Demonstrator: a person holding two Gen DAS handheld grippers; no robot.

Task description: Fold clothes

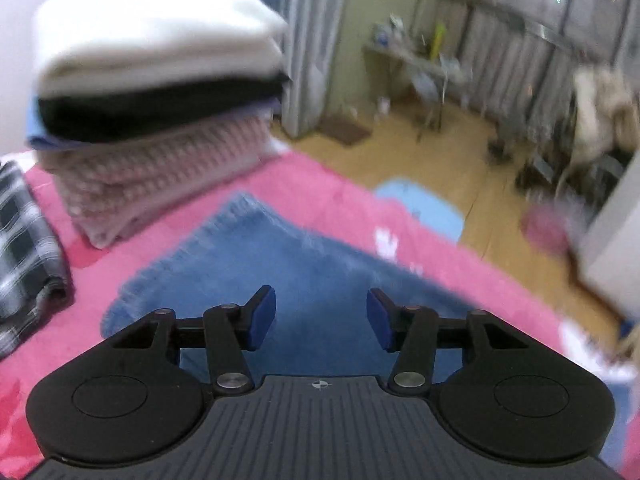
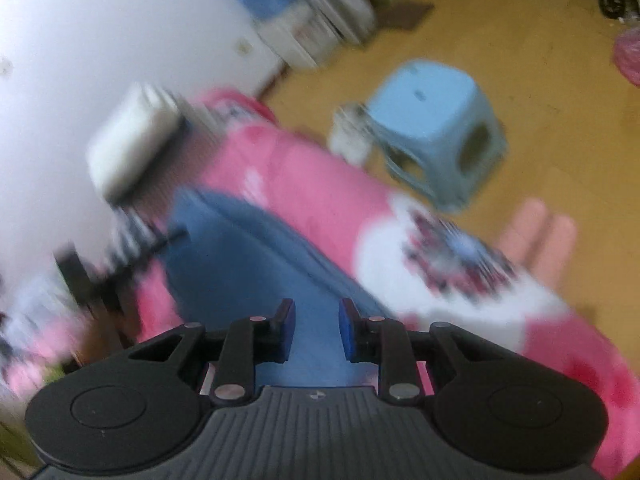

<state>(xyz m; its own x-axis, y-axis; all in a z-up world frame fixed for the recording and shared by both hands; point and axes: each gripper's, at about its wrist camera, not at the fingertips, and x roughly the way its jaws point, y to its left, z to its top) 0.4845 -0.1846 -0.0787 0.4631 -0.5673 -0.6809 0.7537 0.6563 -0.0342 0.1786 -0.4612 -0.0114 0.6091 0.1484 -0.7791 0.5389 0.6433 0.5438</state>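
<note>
Left wrist view shows me a blue knit cloth point(image 1: 256, 264) lying flat on the pink bed cover point(image 1: 340, 200), just past my left fingers point(image 1: 321, 318). They are wide apart and hold nothing. A stack of folded clothes point(image 1: 156, 92) sits on the bed behind the cloth, with a checked cloth point(image 1: 24, 248) off to one side.

Right wrist view is blurry. My right fingers point(image 2: 317, 330) have a small gap between them and hang over the same blue cloth point(image 2: 240, 256). I see nothing pinched in them, but I cannot tell if they touch it.

I cannot tell if the blue cloth is already folded or laid out for a fold. To fold it well, I would pinch both corners of one edge, lift evenly, and match the edges neatly.
</note>
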